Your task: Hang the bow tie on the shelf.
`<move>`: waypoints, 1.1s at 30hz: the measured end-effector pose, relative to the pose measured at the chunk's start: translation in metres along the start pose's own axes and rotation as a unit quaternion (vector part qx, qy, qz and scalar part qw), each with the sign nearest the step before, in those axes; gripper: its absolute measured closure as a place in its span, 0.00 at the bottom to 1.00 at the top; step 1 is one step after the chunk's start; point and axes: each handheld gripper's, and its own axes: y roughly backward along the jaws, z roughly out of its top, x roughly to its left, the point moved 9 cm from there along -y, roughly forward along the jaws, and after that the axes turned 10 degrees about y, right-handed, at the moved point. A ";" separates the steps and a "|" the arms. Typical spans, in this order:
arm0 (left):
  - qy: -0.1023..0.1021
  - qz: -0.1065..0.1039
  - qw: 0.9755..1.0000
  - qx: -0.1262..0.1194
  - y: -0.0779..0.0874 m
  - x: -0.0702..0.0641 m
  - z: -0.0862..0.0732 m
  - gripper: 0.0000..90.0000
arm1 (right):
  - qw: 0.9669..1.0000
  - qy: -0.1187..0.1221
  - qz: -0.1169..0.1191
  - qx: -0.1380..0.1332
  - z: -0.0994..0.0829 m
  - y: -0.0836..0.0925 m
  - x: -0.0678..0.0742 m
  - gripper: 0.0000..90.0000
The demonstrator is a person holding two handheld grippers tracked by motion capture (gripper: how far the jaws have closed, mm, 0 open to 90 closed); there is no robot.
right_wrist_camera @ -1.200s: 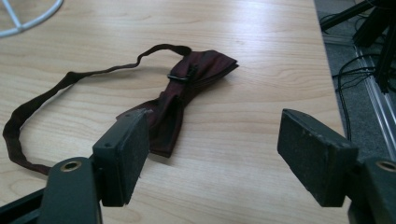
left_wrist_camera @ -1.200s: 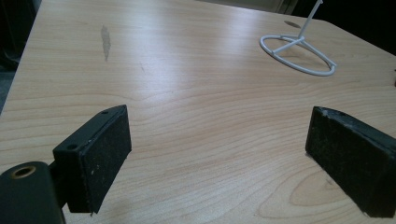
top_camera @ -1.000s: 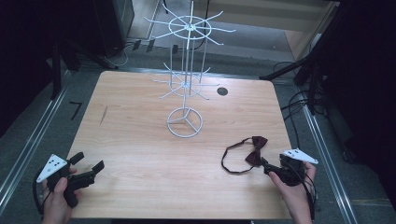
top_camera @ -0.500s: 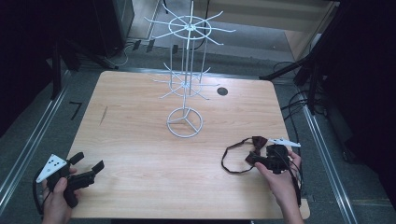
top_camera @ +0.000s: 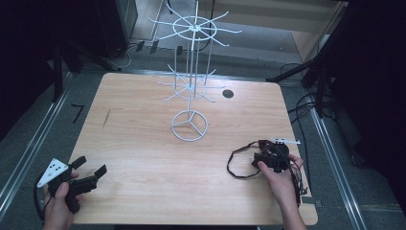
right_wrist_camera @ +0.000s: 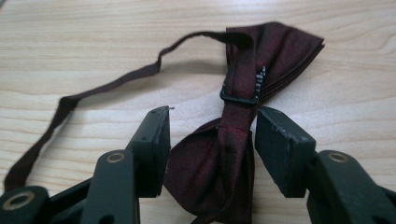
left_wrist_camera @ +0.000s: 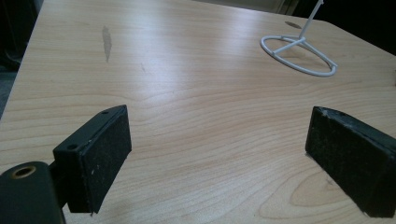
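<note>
Bow tie [right_wrist_camera: 233, 140]: knot between spread jaws of right claw [right_wrist_camera: 210, 140], unclamped, long axis toward 12 o'clock; left claw [left_wrist_camera: 219, 154] wide, empty.

No readable text, label, brand, number or sign appears on anything in these views.

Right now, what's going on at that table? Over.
Right gripper open, jaws either side of the dark red bow tie. Left gripper open over bare table. Nothing blocking.
</note>
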 end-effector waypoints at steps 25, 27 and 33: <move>0.001 -0.002 1.000 0.000 0.000 0.000 0.000 0.08 | 0.996 0.056 0.006 -0.066 0.005 0.011 0.005 0.92; 0.000 -0.002 1.000 -0.001 0.000 0.000 0.000 0.08 | 0.995 0.062 0.007 -0.083 0.009 0.015 0.007 0.92; 0.000 -0.001 1.000 -0.001 0.000 0.000 0.000 0.08 | 0.990 0.062 0.017 -0.125 0.021 0.029 0.015 0.92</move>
